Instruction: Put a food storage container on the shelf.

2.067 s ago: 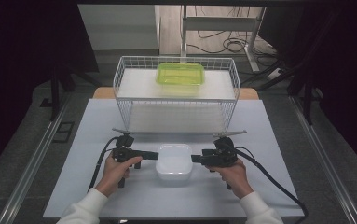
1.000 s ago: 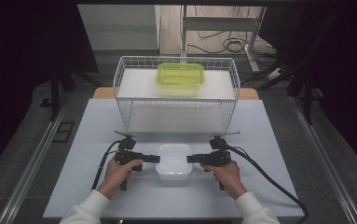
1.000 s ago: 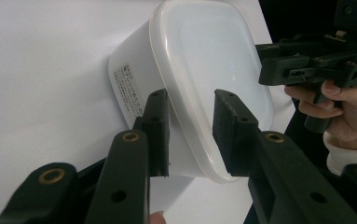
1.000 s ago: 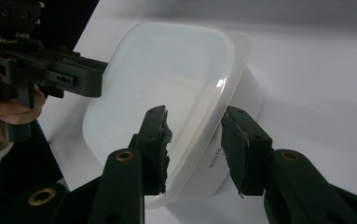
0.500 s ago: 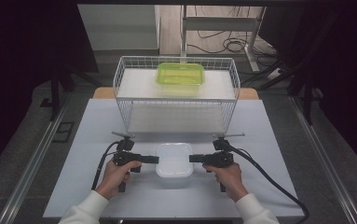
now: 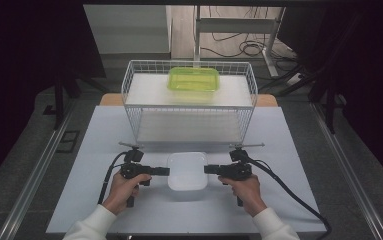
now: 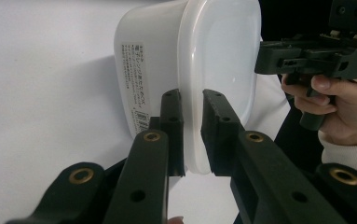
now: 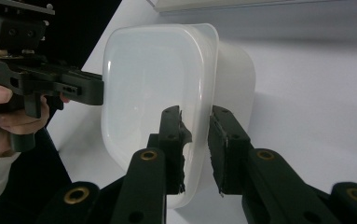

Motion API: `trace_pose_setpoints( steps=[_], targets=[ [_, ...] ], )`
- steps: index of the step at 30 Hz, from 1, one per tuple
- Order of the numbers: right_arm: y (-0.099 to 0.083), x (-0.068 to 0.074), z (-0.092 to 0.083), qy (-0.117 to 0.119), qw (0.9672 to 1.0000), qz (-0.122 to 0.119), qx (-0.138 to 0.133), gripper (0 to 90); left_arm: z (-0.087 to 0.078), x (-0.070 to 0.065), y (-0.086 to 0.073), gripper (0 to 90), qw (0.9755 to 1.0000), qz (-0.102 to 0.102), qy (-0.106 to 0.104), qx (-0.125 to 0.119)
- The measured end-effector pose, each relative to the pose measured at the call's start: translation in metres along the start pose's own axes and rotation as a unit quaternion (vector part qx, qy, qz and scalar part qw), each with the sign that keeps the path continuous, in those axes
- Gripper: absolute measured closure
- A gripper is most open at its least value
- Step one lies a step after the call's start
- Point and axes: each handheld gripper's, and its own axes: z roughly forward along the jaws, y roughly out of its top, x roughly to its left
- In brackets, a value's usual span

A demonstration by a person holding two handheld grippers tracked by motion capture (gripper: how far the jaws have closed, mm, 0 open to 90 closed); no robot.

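Both the left tongs (image 6: pixel 165 171) and right tongs (image 6: pixel 208 169) have just closed, clamped on opposite rims of the white rectangular lidded plastic container (image 6: pixel 187 171) between them on the surface (image 6: pixel 279 150), so the grasp looks made; next comes a level two-handed lift.

Across my table (image 6: pixel 129 125) from me I see a white wire basket (image 6: pixel 189 102) standing at the far edge, with a green lidded container (image 6: pixel 194 79) on its upper shelf. Behind it, cables (image 6: pixel 239 49) lie on the floor by a grey frame (image 6: pixel 239 25).
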Motion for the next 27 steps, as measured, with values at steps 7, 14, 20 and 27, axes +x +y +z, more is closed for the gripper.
trace_pose_setpoints(
  steps=[7,14,20,27],
  targets=[
    [0.000,0.001,-0.001,-0.005,0.9999,-0.012,-0.005,75.0,-0.001,-0.003,0.000,79.8,0.9999,0.011,0.003,0.000],
    [0.001,0.004,-0.003,-0.007,0.9997,-0.022,-0.007,75.1,-0.002,-0.005,0.000,79.8,0.9998,0.018,0.004,-0.003],
    [0.002,0.008,-0.007,-0.005,0.9994,-0.034,-0.010,75.2,-0.005,-0.009,0.001,79.5,0.9996,0.026,0.009,-0.004],
    [0.004,0.012,-0.011,-0.004,0.9988,-0.045,-0.016,75.1,-0.009,-0.015,0.003,79.5,0.9993,0.035,0.012,-0.010]
  ],
)
